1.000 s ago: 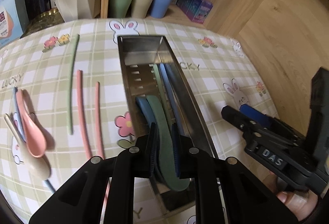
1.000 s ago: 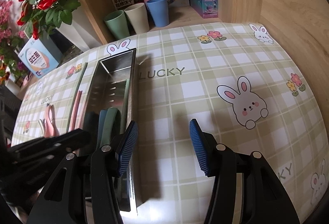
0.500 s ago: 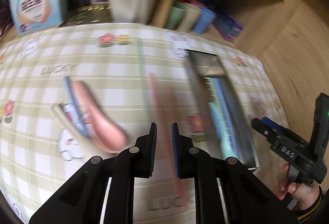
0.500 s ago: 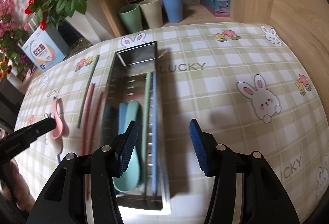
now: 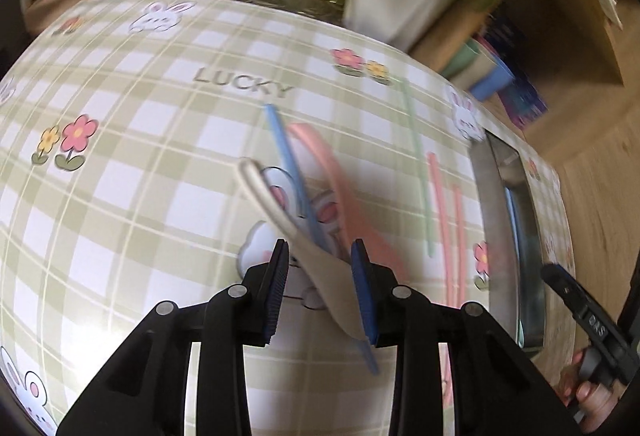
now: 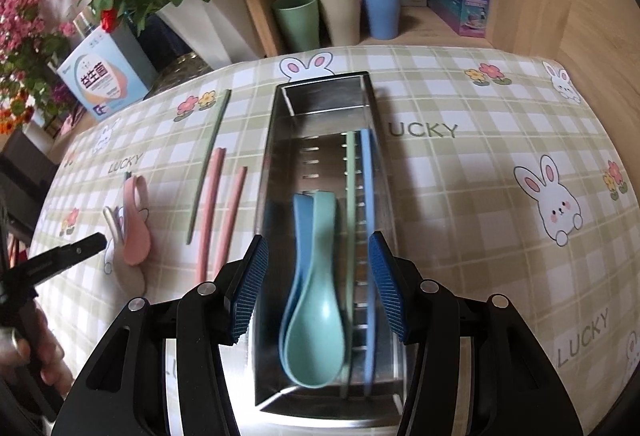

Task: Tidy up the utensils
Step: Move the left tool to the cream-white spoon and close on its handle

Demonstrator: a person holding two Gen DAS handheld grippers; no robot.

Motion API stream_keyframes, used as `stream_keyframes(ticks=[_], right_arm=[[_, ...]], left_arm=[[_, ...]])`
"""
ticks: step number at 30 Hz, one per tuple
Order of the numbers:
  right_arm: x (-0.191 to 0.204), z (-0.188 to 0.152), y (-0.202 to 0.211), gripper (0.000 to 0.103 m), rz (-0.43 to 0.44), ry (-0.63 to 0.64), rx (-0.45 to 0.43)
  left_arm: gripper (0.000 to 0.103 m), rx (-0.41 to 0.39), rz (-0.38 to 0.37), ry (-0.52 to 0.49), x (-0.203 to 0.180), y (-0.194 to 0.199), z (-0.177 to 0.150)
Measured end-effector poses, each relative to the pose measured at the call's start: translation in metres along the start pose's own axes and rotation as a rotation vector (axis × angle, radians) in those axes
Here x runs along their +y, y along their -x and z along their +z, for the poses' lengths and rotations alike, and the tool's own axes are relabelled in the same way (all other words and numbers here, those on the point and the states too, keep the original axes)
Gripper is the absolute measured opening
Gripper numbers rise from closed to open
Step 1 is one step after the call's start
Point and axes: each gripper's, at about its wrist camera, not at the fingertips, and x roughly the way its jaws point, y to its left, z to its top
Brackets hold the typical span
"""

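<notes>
Now, step in hand: the left gripper is lined up over the beige spoon, so I judge that this spoon is the next piece to go into the steel tray.
Left gripper: jaws moderately open, one on each side of the spoon's bowl; nothing is held yet, and I cannot tell if a pad touches it.
Right gripper: wide open and holding nothing, poised over the near end of the tray.
Already in the tray: a green spoon lying on a blue spoon, and a green chopstick and a blue chopstick along the right wall.
Still on the tablecloth: left of the tray, a pink spoon and a second blue chopstick, overlapping with the beige spoon; nearer the tray, two pink chopsticks and another green chopstick.
Next move calls for: closing on the beige spoon alone, because the pink spoon and blue chopstick lie against it and could be dragged along.
</notes>
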Motion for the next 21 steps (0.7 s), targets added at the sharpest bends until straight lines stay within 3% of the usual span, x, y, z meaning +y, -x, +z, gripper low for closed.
stream_keyframes(ticks=[21], right_arm=[[0.0, -0.002, -0.005, 0.051, -0.009, -0.002, 0.016]], left_arm=[[0.033, 0.034, -0.012, 0.047, 0.001, -0.022, -0.002]])
